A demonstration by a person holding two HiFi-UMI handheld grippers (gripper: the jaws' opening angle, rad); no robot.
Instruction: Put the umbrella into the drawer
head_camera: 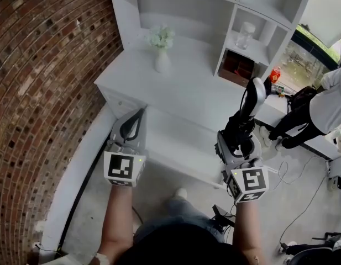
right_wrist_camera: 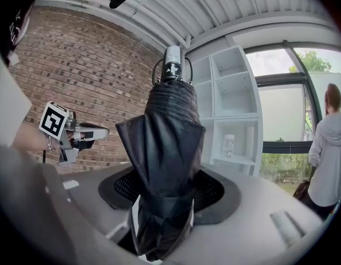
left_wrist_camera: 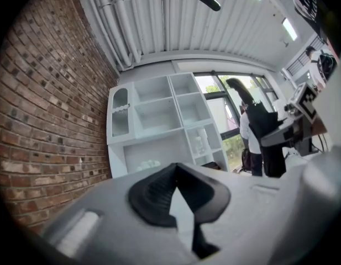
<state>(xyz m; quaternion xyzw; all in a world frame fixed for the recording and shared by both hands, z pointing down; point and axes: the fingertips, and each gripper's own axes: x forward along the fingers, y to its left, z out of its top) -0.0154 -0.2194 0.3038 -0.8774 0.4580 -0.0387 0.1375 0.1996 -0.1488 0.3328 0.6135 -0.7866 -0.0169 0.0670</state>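
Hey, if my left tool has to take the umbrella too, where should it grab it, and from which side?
I'd grab the folded cloth just below the handle. The right tool is clamped on the lower end of the umbrella, so the far half pointing forward is free. Come from its left, where the left tool is, jaws across the slim bundle.

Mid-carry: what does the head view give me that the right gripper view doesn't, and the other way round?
Head view only: the vase of white flowers on the cabinet top, and the right gripper seen from outside. Right gripper view only: its jaws clamped on the folded umbrella's black fabric, close up. Both: the umbrella, the left gripper, the brick wall, the jar on the white shelves.
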